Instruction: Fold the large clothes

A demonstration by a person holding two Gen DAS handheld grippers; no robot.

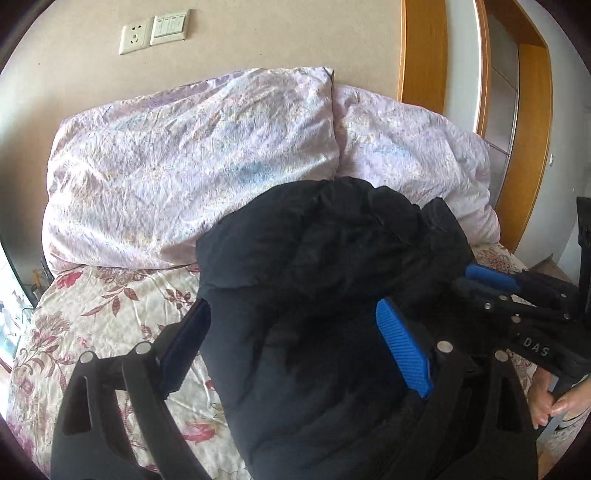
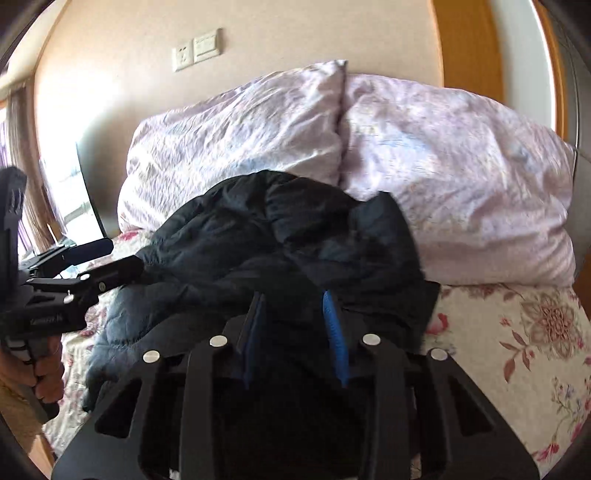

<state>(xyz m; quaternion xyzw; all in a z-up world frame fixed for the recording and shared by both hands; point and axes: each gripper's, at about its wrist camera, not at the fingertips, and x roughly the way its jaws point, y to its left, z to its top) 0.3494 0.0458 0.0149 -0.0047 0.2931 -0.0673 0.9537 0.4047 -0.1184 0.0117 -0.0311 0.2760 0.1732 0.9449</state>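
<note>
A bulky black padded jacket point(image 1: 332, 258) lies bunched on the bed; it also shows in the right wrist view point(image 2: 280, 240). My left gripper point(image 1: 295, 343) is wide open, its blue-padded fingers point(image 1: 404, 350) straddling the jacket's near part. My right gripper point(image 2: 295, 328) has its fingers point(image 2: 334, 332) closed in on a thick fold of the jacket's near edge. In the left wrist view the right gripper point(image 1: 491, 278) shows at the jacket's right side. In the right wrist view the left gripper point(image 2: 107, 266) shows at the jacket's left side.
Two pale lilac pillows point(image 1: 192, 162) point(image 2: 461, 177) lean on the beige wall behind the jacket. The floral bedsheet point(image 1: 110, 325) point(image 2: 517, 332) spreads around it. A wall socket and switch point(image 1: 155, 31) sit above. A wooden door frame point(image 1: 421, 55) stands at the right.
</note>
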